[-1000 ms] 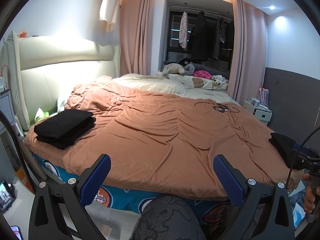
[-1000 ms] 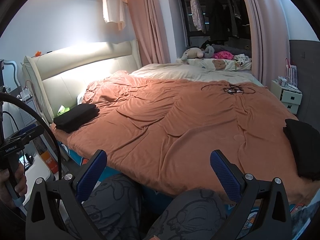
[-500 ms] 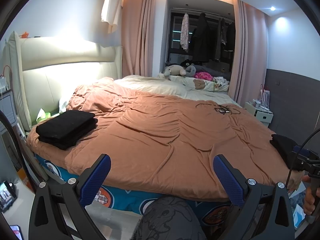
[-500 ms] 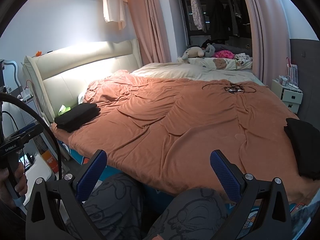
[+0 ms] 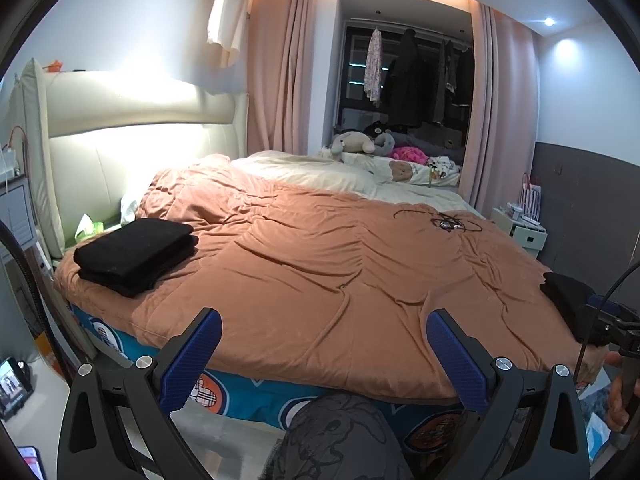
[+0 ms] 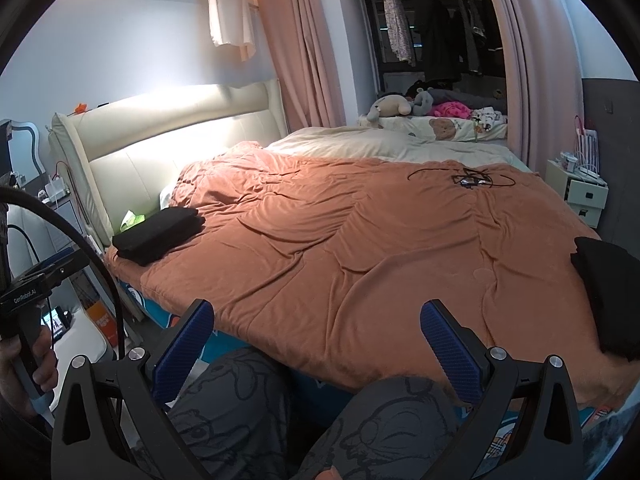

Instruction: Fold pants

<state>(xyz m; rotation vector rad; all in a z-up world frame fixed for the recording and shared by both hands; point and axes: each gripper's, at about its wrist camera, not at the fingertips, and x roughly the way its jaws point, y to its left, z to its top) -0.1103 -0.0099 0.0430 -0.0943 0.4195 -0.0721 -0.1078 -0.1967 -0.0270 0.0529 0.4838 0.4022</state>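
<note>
- Pants: in the left wrist view, a folded black stack (image 5: 136, 254) is lying at the bed's near left corner by the headboard (image 5: 132, 128), so that part is looking finished; a dark unfolded heap (image 5: 568, 300) is sitting at the right edge of the orange duvet (image 5: 340, 280), apparently still waiting
- Left hand-held gripper (image 5: 318, 358) is hovering wide open over the bed edge, gripping nothing, well apart from both piles
- Right wrist view is showing the right hand-held gripper (image 6: 316, 346) likewise spread wide and empty above the person's patterned knees (image 6: 240, 400); the dark heap (image 6: 608, 292) is lying to its right, the folded stack (image 6: 160, 234) far left
- Room is looking lived-in: black cables (image 6: 468, 178) are resting on the duvet, soft toys (image 6: 394, 106) are sitting beyond the bed, pink curtains (image 6: 304, 60) are hanging beside a dark window, and a nightstand (image 6: 580, 188) is standing on the right
</note>
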